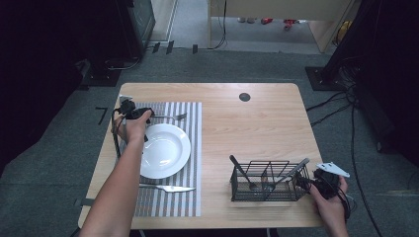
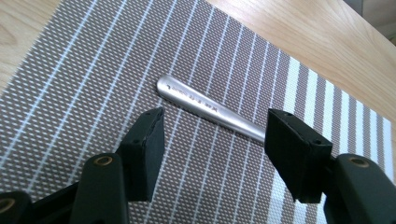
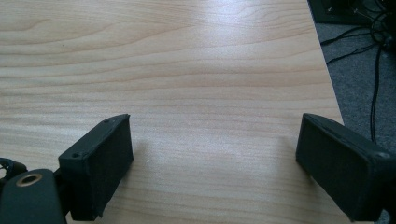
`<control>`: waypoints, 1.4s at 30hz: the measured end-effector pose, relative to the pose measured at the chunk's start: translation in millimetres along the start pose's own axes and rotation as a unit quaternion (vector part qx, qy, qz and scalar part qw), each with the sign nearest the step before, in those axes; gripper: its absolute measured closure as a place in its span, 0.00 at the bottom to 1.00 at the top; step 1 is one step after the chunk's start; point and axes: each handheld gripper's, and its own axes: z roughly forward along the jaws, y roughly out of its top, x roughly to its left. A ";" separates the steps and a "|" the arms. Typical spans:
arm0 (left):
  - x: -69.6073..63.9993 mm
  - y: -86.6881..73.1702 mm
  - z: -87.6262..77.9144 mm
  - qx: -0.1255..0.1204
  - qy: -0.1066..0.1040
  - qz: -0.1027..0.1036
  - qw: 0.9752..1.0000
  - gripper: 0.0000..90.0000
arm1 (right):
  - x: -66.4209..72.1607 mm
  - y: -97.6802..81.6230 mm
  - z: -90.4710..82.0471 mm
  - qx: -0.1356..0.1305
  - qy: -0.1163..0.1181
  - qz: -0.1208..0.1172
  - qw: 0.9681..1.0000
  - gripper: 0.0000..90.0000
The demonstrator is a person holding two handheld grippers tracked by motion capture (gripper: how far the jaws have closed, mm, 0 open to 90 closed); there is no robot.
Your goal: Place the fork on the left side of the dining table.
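A silver fork [image 1: 168, 117] lies on the striped placemat [image 1: 190, 192] just beyond the white plate [image 1: 165, 149]. My left gripper [image 1: 147, 114] hovers at the fork's handle end. In the left gripper view the fork handle [image 2: 205, 108] rests flat on the placemat [image 2: 93, 70], and the left gripper [image 2: 215, 135] stands open around its line with neither pad touching it. My right gripper [image 1: 318, 177] is at the table's near right corner beside the wire caddy [image 1: 269, 182]. Seen in its own view, the right gripper [image 3: 215, 149] is open over bare wood [image 3: 187, 56].
A knife [image 1: 165, 187] lies on the placemat in front of the plate. The wire caddy holds a few utensils, handles sticking up. A dark round grommet [image 1: 244, 97] sits in the table's far middle. Cables run across the floor [image 3: 373, 70] past the right edge.
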 end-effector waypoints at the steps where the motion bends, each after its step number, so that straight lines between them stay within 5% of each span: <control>1: -0.2 -0.5 -0.2 0.000 -0.002 0.003 1.000 0.42 | 0.0 0.0 0.0 0.000 0.000 0.000 1.000 0.12; 6: -0.8 -3.1 -2.7 0.006 -0.024 0.026 0.999 0.42 | 0.0 0.0 0.0 0.000 0.000 0.000 1.000 0.12; 11: -1.9 -4.4 -11.6 -0.016 -0.047 0.044 0.998 0.39 | 0.1 0.0 0.0 0.000 0.000 0.000 1.000 0.12; 21: -5.3 -10.1 -37.9 -0.062 -0.077 0.095 0.991 0.38 | 0.2 0.0 0.1 0.000 -0.001 -0.001 1.000 0.12; 30: -13.6 -21.6 -70.8 -0.111 -0.100 0.153 0.977 0.37 | 0.6 -0.4 -0.4 0.000 -0.001 0.000 1.000 0.12; 39: -18.6 -39.8 -101.5 -0.153 -0.124 0.213 0.957 0.30 | 0.6 -0.5 -0.5 0.000 -0.001 0.000 1.000 0.12; 42: -18.6 -46.6 -109.2 -0.161 -0.130 0.223 0.953 0.29 | 0.7 -0.5 -0.5 0.000 -0.001 0.000 1.000 0.12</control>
